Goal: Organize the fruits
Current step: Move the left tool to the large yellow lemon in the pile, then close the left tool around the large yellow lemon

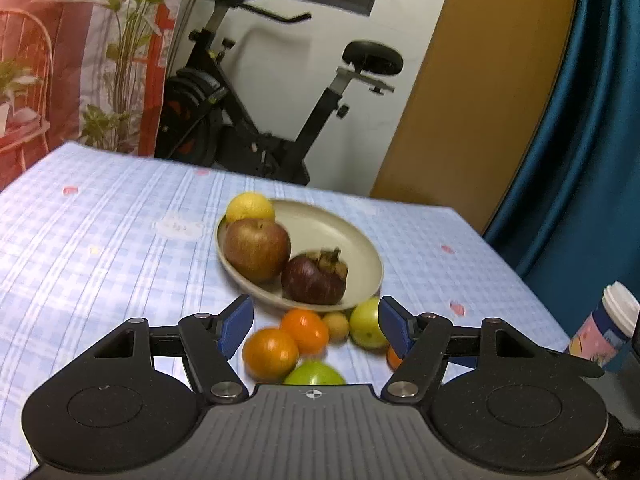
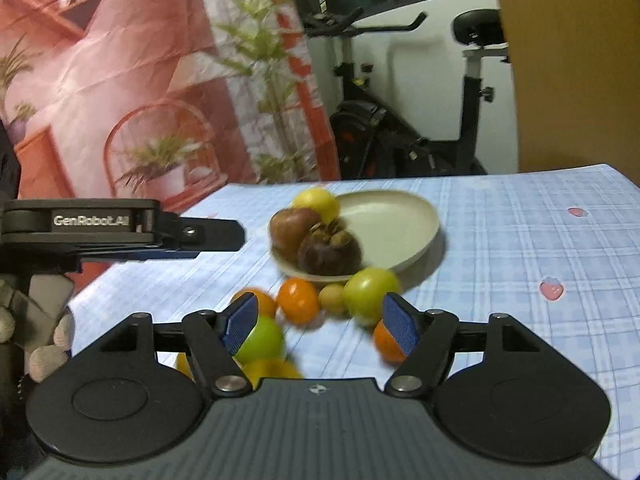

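Note:
A beige plate (image 1: 344, 236) (image 2: 396, 220) holds a yellow citrus (image 1: 251, 207), a reddish apple (image 1: 257, 249) and a dark mangosteen (image 1: 315, 279) (image 2: 330, 251). Loose fruit lies in front of it on the cloth: two oranges (image 1: 270, 354) (image 1: 305, 330), a small tan fruit (image 1: 336, 325) and green fruits (image 1: 366, 324) (image 1: 315, 374). My left gripper (image 1: 316, 326) is open and empty above this cluster. It also shows from the side in the right wrist view (image 2: 208, 236). My right gripper (image 2: 320, 322) is open and empty over the same fruits, with a green fruit (image 2: 260, 338) by its left finger.
The table has a blue checked cloth (image 1: 100, 240). A lidded cup (image 1: 608, 326) stands at the right edge. An exercise bike (image 1: 280, 120) stands behind the table, a printed red curtain (image 2: 120, 80) to the left and a blue drape (image 1: 592, 140) to the right.

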`<state>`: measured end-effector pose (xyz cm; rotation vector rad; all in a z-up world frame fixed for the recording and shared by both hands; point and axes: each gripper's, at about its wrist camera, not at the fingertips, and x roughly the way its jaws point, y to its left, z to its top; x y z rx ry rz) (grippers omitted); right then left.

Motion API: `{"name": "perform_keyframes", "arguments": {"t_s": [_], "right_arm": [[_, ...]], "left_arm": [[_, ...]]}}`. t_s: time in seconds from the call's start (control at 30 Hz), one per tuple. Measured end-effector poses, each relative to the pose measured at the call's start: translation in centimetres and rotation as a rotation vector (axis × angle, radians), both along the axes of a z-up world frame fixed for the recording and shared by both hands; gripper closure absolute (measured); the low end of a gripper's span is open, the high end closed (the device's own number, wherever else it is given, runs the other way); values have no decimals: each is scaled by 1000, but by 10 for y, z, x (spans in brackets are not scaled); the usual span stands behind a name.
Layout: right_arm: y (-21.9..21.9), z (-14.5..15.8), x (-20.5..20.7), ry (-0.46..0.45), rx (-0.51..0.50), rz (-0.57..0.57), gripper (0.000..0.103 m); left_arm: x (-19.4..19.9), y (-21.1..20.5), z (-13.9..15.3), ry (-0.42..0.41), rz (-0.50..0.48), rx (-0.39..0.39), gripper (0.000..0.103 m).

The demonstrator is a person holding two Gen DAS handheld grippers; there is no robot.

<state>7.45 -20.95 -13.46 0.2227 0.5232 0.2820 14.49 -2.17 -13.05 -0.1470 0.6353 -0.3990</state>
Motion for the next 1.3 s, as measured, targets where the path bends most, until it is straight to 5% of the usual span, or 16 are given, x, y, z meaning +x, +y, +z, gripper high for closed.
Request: {"name": "perform_keyframes", "arguments": {"t_s": [0.2, 0.47, 0.67, 1.17, 1.3], "right_arm": [[19, -13, -12, 73, -90, 83, 31], [16, -34, -5, 186, 0, 145, 35], [12, -39, -6, 168, 55, 173, 43], [23, -38, -1, 46, -93, 172, 44], [20, -37, -1, 42, -105, 152, 44]], "left_arm": [[1, 5, -5, 39, -7, 6, 32], [-2, 0, -12, 54, -73, -15, 31], [-7, -10, -18, 45, -151, 14, 32], [-6, -21, -30, 104, -231, -11, 33], [-8, -26, -32, 115, -275, -18, 44]]}}
